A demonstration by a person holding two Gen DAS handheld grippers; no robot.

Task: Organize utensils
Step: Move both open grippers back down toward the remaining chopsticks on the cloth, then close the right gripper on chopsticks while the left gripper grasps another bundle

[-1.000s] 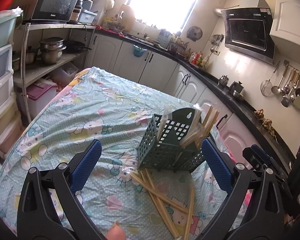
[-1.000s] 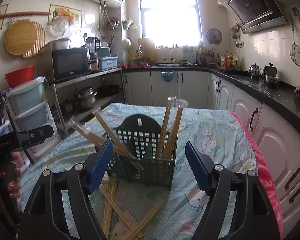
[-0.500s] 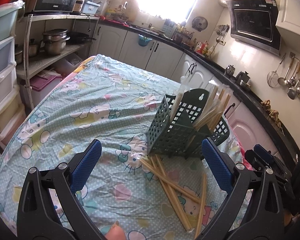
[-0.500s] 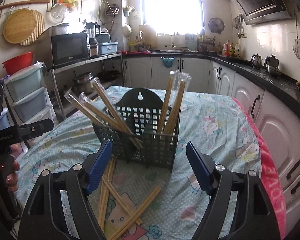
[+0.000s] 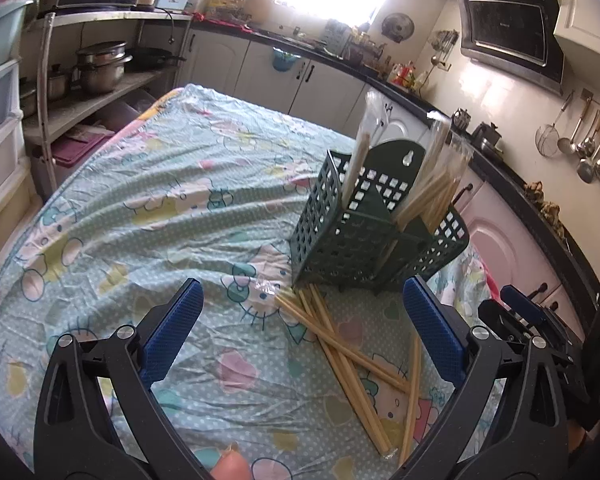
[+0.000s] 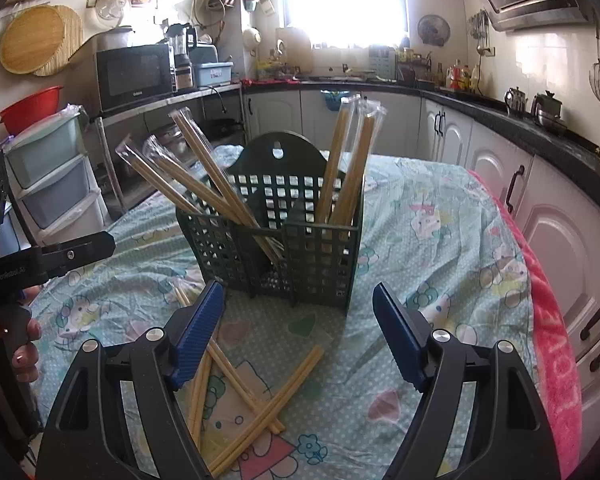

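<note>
A dark green perforated utensil basket (image 5: 364, 240) (image 6: 296, 256) stands upright on the table and holds several wrapped pairs of bamboo chopsticks (image 6: 340, 160). Several more wrapped chopsticks (image 5: 352, 356) (image 6: 244, 392) lie crossed on the cloth just in front of it. My left gripper (image 5: 300, 324) is open and empty, hovering above the loose chopsticks. My right gripper (image 6: 298, 332) is open and empty, a little in front of the basket and above the loose chopsticks. The left gripper's arm (image 6: 60, 256) shows at the left of the right wrist view.
The table wears a light blue cartoon-print cloth (image 5: 148, 200) with a pink towel edge (image 6: 552, 340) on the right. White cabinets under a black counter (image 6: 540, 128) run behind and to the right. A shelf with pots (image 5: 100, 68) and plastic drawers (image 6: 48, 184) stand left.
Both grippers have moved closer to the basket and lower over the loose chopsticks. Both stay open and empty. The basket and chopsticks have not moved.
</note>
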